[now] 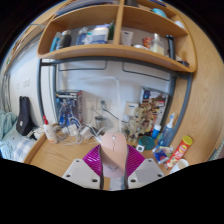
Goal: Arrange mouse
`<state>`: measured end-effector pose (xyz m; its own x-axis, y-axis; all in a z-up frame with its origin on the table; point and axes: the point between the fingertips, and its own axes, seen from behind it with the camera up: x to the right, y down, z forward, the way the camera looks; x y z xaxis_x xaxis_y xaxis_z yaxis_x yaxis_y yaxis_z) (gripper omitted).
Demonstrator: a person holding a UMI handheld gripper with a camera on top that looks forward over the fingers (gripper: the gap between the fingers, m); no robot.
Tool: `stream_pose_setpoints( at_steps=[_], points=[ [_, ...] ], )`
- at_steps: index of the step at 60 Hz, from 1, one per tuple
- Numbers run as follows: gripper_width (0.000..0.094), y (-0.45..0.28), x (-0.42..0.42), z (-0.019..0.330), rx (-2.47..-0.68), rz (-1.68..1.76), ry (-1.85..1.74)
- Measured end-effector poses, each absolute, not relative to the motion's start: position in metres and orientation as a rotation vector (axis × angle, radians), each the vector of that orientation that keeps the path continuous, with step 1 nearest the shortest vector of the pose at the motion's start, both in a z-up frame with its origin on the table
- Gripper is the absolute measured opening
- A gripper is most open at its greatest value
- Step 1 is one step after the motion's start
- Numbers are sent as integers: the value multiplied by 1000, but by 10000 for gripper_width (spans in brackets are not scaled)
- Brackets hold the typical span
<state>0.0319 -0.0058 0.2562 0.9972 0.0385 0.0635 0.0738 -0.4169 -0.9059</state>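
Observation:
A pale pink mouse [113, 143] sits between my two fingers, its body rising just ahead of the fingertips. My gripper [113, 156] is shut on it: the magenta pads [94, 158] press on both of its sides. The mouse is held above the wooden desk [68, 153], in front of the clutter at the back. Its lower part is hidden between the fingers.
Bottles, boxes and cables [95, 118] crowd the back of the desk against the white wall. An orange tube and colourful packs [178, 152] lie to the right. A red-capped bottle [45, 128] and a dark bag [24, 115] stand left. A wooden shelf [110, 50] hangs overhead.

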Motion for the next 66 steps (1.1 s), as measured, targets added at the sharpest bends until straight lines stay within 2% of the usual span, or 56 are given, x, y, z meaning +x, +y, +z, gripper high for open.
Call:
stream_pose_setpoints(
  at_steps=[7, 15, 24, 32, 39, 54, 55, 58, 60, 66],
  points=[
    [271, -9, 114, 215, -2075, -107, -50],
    [271, -19, 172, 139, -2194, -111, 19],
    [277, -34, 187, 54, -2322, -33, 54],
    [279, -46, 183, 7, -2398, 1, 38],
    [303, -49, 174, -16, -2429, 44, 42],
    [441, -48, 173, -19, -2429, 39, 60],
    [461, -48, 172, -19, -2435, 42, 56],
    [628, -51, 165, -19, -2457, 66, 27],
    [688, -53, 162, -18, -2474, 74, 6],
    [723, -54, 160, -1, -2475, 51, -36]
  ],
)
